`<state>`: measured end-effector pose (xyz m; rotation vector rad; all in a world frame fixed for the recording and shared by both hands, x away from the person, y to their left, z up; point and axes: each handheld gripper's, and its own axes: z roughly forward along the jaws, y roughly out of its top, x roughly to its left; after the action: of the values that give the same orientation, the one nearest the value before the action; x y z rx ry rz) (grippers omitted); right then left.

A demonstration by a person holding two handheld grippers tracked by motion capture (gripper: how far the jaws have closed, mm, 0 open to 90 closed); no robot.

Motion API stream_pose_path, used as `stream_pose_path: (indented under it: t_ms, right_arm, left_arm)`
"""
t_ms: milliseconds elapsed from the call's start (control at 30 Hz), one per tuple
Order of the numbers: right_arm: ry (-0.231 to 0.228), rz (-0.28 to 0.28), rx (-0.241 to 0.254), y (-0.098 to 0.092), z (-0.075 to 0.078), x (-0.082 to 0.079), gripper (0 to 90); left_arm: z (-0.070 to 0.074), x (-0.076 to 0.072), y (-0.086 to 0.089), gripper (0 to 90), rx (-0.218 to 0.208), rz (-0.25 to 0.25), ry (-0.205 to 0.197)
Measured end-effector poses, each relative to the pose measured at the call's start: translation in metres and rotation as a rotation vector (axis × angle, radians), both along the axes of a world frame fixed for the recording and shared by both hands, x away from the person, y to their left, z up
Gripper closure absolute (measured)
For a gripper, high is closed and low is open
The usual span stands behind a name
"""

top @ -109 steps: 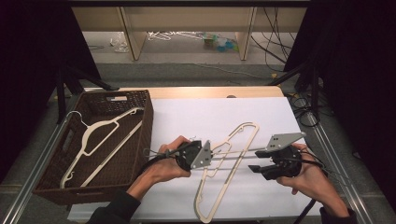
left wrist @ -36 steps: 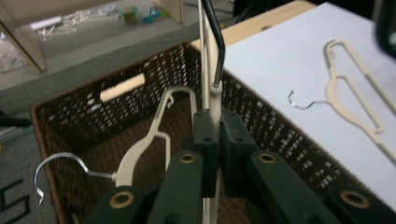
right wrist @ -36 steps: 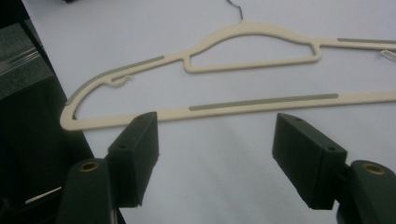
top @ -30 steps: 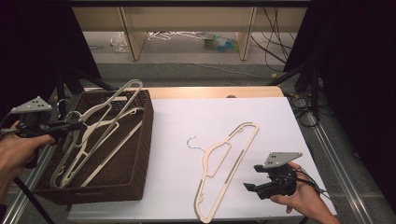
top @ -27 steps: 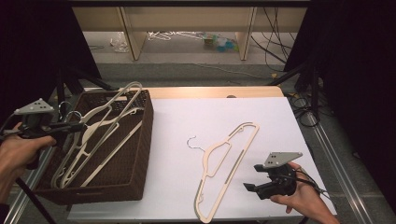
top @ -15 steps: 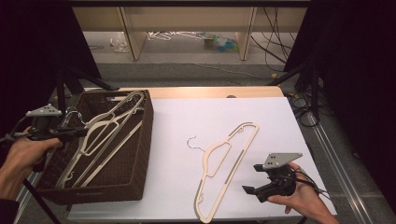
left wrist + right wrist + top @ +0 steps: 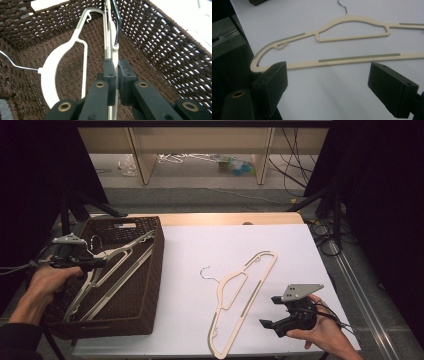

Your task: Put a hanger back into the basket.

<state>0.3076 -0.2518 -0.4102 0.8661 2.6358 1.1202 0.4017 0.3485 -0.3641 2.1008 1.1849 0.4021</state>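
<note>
While the left gripper is clenched on the cream hanger it holds inside the wicker basket, we judge the job of clearing hangers off the table into that basket to be roughly two thirds done. One white hanger already lies on the basket floor, the held one is down among the basket walls but not yet let go, and a last hanger waits on the table.

In the left gripper view the pads squeeze the held hanger's thin edge, with its dark wire hook just beyond the jaws. From the high view its long axis runs from about seven o'clock to one o'clock across the basket, the far end resting near the basket's rim.

The hanger on the table lies flat, well apart from the basket, its long axis also running from about seven to one o'clock, with its hook pointing toward ten o'clock. The right gripper sits just beside that hanger's lower bar at about four o'clock of it, jaws spread wide and grasping nothing. What is left, we think, is to release the held hanger and carry the last one over.
</note>
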Motion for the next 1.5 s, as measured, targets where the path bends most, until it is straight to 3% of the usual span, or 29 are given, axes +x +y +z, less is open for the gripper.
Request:
stream_pose_path:
  t_ms: [233,500,533,567,600,633,667,733,767,800,833,900,967,1033,1100,1133,1200,1233,1267,1300,1333,1367,1500]
  right_arm:
    - [0.007,-0.001,-0.006,-0.001,-0.002,0.001,16.9]
    - [0.006,-0.004,-0.01,0.0,-0.003,0.002,17.0]
    - [-0.008,-0.012,-0.001,0.001,-0.005,0.002,17.0]
    - [-0.001,-0.013,0.001,0.001,-0.005,0.002,17.0]
    - [0.001,-0.015,0.0,0.0,-0.005,0.002,17.0]
    - [0.001,-0.016,0.001,0.0,-0.005,0.002,17.0]
    - [0.012,-0.013,-0.002,0.0,-0.005,0.002,17.0]
    - [0.008,-0.007,-0.009,0.0,-0.005,0.002,17.0]
    - [0.011,-0.009,-0.01,0.0,-0.005,0.002,17.0]
    - [0.011,-0.01,-0.009,0.0,-0.005,0.002,17.0]
    - [0.01,-0.011,-0.009,0.0,-0.005,0.002,17.0]
    - [0.007,-0.01,-0.01,0.0,-0.005,0.002,17.0]
    - [0.011,-0.017,-0.01,0.0,-0.005,0.003,17.0]
    - [0.01,-0.018,-0.01,0.0,-0.006,0.003,17.1]
    - [0.013,-0.021,-0.009,0.0,-0.007,0.003,17.1]
    - [0.012,-0.016,-0.009,0.001,-0.007,0.003,17.1]
    - [0.012,-0.022,-0.003,0.002,-0.007,0.002,17.2]
    - [0.012,-0.022,-0.001,0.002,-0.007,0.002,17.1]
    - [0.018,-0.017,-0.008,0.001,-0.006,0.003,17.1]
    - [0.008,-0.017,-0.008,0.001,-0.007,0.003,17.2]
    - [0.009,-0.019,-0.007,0.001,-0.007,0.003,17.1]
    - [0.011,-0.023,-0.009,0.001,-0.007,0.003,17.2]
    - [0.015,-0.032,-0.01,0.001,-0.007,0.003,17.1]
  left_arm:
    - [-0.009,0.008,0.006,84.2,-0.003,0.08,0.018]
    - [-0.021,0.014,0.018,80.1,0.01,0.165,-0.022]
    - [-0.023,0.016,0.02,79.7,0.026,0.146,-0.043]
    - [-0.025,0.016,0.02,79.5,0.008,0.163,-0.042]
    - [-0.028,0.018,0.021,79.3,0.011,0.152,-0.075]
    - [-0.029,0.018,0.023,78.6,0.045,0.141,-0.081]
    - [-0.03,0.017,0.022,78.0,0.035,0.171,-0.069]
    - [-0.029,0.018,0.027,75.9,0.07,0.147,-0.073]
    - [-0.031,0.017,0.026,74.6,0.046,0.189,-0.073]
    - [-0.029,0.018,0.03,72.7,0.077,0.16,-0.059]
    - [-0.03,0.016,0.031,72.2,0.079,0.183,-0.049]
    - [-0.031,0.014,0.035,72.1,0.064,0.197,-0.051]
    - [-0.031,0.014,0.04,70.0,0.09,0.164,-0.069]
    - [-0.03,0.01,0.039,70.3,0.054,0.199,-0.068]
    - [-0.027,0.006,0.037,69.4,0.056,0.212,-0.061]
    - [-0.026,0.006,0.036,68.6,0.054,0.18,-0.085]
    - [-0.023,0.002,0.033,67.3,0.031,0.196,-0.095]
    - [-0.02,-0.002,0.032,66.5,0.042,0.199,-0.095]
    - [-0.018,-0.002,0.031,65.3,0.034,0.178,-0.117]
    - [-0.015,-0.007,0.027,63.9,0.013,0.197,-0.12]
    - [-0.014,-0.01,0.022,61.8,-0.02,0.2,-0.15]
    - [-0.012,-0.014,0.019,60.2,-0.016,0.192,-0.147]
    - [-0.011,-0.026,0.002,53.1,-0.107,0.186,-0.178]
